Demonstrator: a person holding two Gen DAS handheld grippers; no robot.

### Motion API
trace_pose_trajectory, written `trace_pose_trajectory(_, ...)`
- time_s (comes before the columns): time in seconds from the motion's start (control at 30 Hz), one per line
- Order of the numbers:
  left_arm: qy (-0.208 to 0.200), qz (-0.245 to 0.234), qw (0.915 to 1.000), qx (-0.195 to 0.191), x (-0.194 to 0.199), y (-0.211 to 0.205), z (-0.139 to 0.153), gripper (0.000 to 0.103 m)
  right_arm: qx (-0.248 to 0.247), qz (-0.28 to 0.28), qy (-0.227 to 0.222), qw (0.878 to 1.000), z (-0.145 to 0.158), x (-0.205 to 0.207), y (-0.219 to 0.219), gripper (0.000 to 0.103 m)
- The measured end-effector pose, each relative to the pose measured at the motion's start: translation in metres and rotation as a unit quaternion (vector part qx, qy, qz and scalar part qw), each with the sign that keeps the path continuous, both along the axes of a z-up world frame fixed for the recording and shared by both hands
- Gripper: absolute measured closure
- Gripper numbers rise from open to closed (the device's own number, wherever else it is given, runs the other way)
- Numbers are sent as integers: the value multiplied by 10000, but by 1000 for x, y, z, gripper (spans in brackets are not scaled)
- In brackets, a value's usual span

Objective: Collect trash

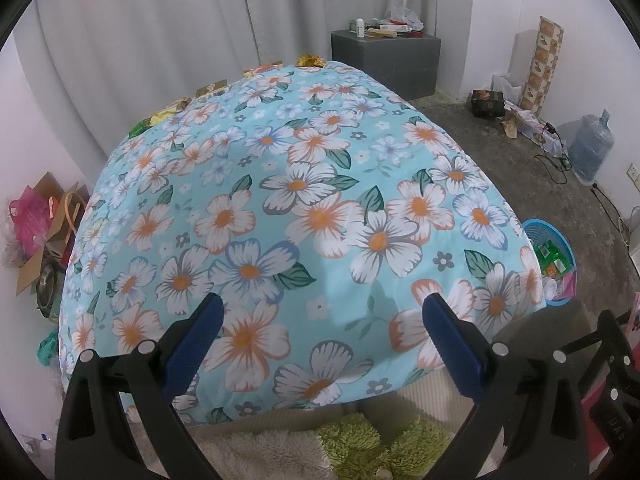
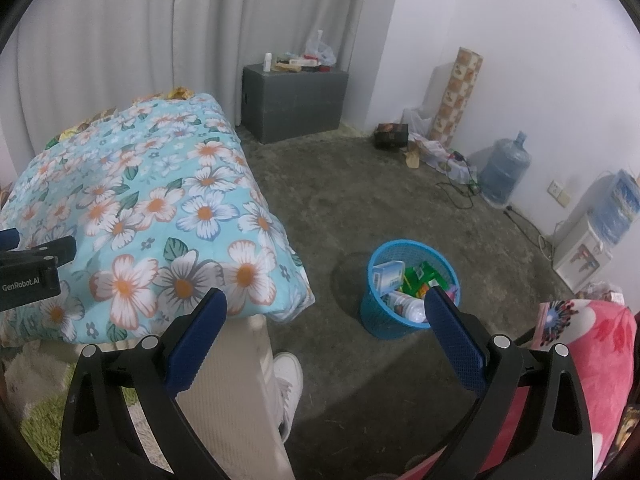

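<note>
A blue mesh trash basket (image 2: pixel 382 320) stands on the floor right of the bed, holding a white box (image 2: pixel 387 276), green wrappers and a plastic bottle; its rim also shows in the left wrist view (image 1: pixel 550 230). Several wrappers (image 1: pixel 310 60) lie along the far edge of the floral bedspread (image 1: pixel 280 208). My left gripper (image 1: pixel 322 312) is open and empty above the near end of the bed. My right gripper (image 2: pixel 326 312) is open and empty, above the floor beside the basket. The left gripper's body (image 2: pixel 30 268) shows at the left edge.
A grey cabinet (image 2: pixel 294 100) with clutter stands at the back. A water jug (image 2: pixel 504 172), cables and a dispenser (image 2: pixel 592 240) line the right wall. Cardboard and bags (image 1: pixel 44 228) lie left of the bed. A pink blanket (image 2: pixel 592 344) is near right. My leg and shoe (image 2: pixel 286 384) are below.
</note>
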State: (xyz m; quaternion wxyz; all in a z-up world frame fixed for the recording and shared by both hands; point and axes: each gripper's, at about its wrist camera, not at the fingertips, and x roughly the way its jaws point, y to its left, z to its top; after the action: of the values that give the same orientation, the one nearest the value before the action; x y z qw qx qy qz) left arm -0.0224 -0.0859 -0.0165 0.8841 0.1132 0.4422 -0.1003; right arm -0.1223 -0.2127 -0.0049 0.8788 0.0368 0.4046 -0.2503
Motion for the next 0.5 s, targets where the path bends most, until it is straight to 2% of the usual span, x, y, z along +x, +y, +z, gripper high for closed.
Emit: trace_pose_trajectory(0.5, 3, -9, 10000, 8, 0, 0, 1, 6, -5, -12, -5, 10000, 1, 0, 2, 8)
